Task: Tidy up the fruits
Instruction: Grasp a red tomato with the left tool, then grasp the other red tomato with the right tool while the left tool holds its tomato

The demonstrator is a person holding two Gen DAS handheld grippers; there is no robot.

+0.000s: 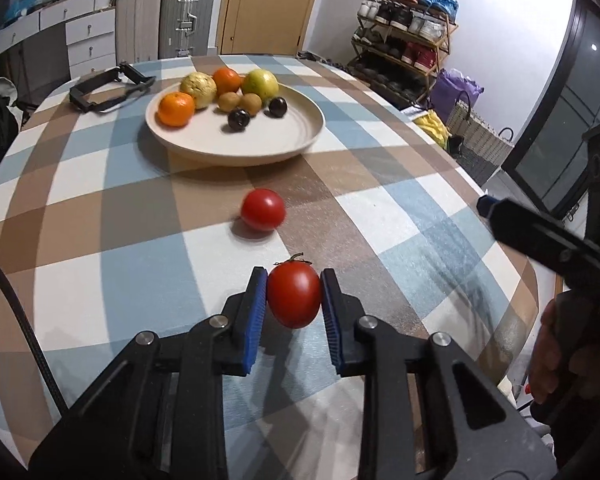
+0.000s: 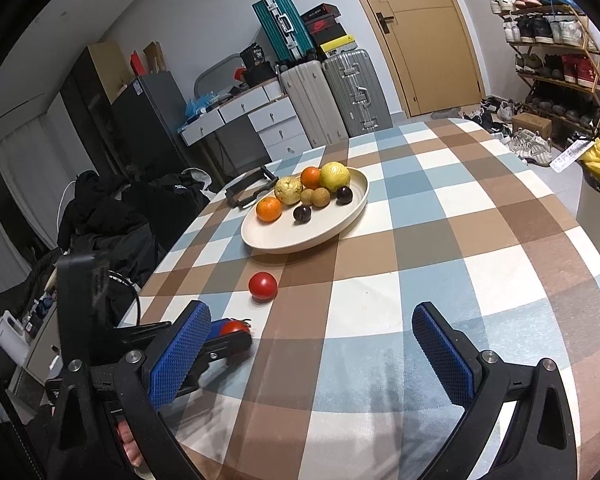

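left gripper (image 1: 294, 294) clamped on stemmed tomato (image 1: 294, 295), lifting it for the plate (image 1: 300, 136) I guess | right gripper (image 2: 312, 344) wide open, empty | second tomato (image 1: 263, 209) loose on tabletop (image 1: 380, 208)

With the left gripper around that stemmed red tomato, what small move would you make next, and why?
Probably lift the stemmed red tomato and carry it toward the cream round plate. The left gripper pads already press both its sides, and the plate's near half looks bare. The right gripper is open and holds nothing.
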